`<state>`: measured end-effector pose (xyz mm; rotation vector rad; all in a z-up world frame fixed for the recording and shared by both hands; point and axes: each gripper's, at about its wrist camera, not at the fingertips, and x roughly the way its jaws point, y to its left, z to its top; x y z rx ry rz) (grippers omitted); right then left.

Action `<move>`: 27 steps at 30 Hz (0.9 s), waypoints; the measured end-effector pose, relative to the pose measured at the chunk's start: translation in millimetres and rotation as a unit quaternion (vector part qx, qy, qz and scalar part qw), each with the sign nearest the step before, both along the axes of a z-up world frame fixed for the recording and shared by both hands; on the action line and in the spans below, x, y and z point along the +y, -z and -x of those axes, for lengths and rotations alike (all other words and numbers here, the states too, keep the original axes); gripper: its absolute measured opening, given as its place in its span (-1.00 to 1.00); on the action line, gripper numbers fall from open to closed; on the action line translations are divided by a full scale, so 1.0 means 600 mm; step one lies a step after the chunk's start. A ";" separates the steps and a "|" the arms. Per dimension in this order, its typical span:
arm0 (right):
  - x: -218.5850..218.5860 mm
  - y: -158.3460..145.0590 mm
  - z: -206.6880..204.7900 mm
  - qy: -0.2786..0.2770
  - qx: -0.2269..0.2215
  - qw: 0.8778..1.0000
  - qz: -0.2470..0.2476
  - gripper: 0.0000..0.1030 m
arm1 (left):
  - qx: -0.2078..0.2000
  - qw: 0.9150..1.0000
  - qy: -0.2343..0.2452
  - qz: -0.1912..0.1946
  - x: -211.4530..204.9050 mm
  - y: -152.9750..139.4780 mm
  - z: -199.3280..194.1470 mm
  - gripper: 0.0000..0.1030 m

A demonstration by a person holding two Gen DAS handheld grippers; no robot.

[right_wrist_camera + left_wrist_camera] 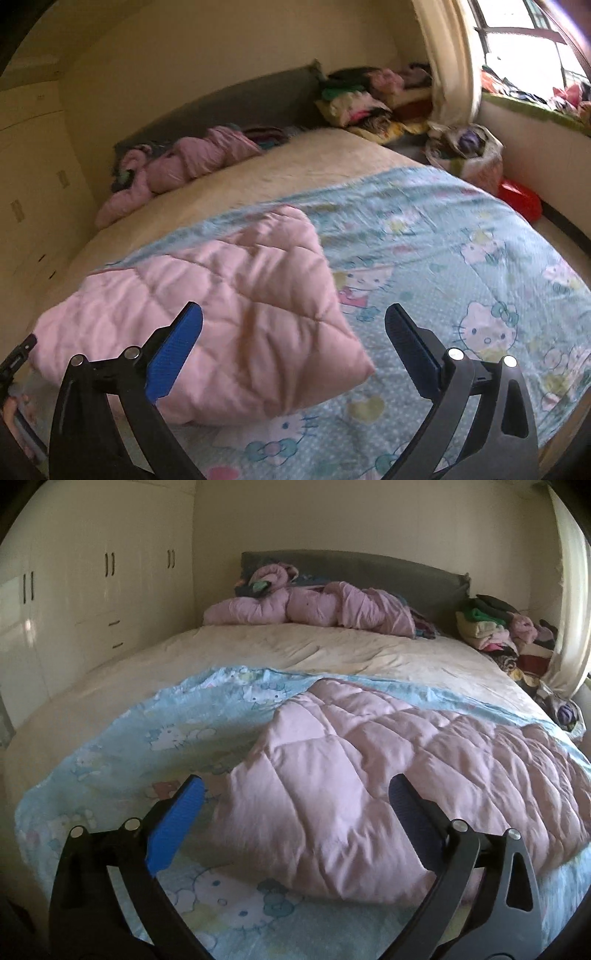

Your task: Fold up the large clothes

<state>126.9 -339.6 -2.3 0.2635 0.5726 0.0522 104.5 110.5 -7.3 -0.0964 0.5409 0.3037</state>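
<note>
A light blue quilt with a cartoon cat print (155,738) (461,266) lies spread across the near half of the bed. Its pink quilted underside (369,768) (221,295) is folded over on top of it as a thick flap. My left gripper (295,794) hangs open above the flap's near left edge, with nothing pinched between its blue pads (177,823). My right gripper (293,321) is open too, over the flap's near right corner, pads free. The other gripper's tip (18,354) shows at the left edge of the right wrist view.
A cream sheet (332,646) covers the far half of the bed. A crumpled pink duvet (314,605) lies against the grey headboard (406,568). Clothes piles (498,631) and bags (469,147) stand to the right, near the curtain (447,55) and window. White wardrobes (92,590) line the left.
</note>
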 end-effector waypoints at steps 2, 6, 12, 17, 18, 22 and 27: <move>0.008 -0.014 0.016 -0.010 -0.010 1.000 0.002 0.92 | 0.000 1.000 0.013 0.002 -0.011 -0.006 0.016 0.81; 0.027 -0.039 0.054 -0.030 -0.027 0.999 0.004 0.92 | -0.005 0.999 0.037 0.020 -0.032 -0.017 0.053 0.82; 0.065 -0.052 0.108 -0.065 -0.033 0.997 0.021 0.92 | -0.009 0.997 0.068 0.022 -0.083 -0.023 0.102 0.82; 0.104 -0.039 0.150 -0.100 -0.024 0.994 0.039 0.92 | -0.015 0.996 0.088 0.030 -0.111 -0.028 0.136 0.82; 0.112 -0.035 0.160 -0.107 -0.021 0.993 0.036 0.92 | -0.016 0.995 0.092 0.032 -0.114 -0.027 0.142 0.82; 0.136 -0.029 0.192 -0.127 -0.027 0.990 0.052 0.92 | -0.024 0.993 0.107 0.036 -0.134 -0.028 0.171 0.82; 0.158 -0.015 0.226 -0.147 -0.027 0.987 0.061 0.92 | -0.014 0.993 0.113 0.036 -0.150 -0.016 0.195 0.82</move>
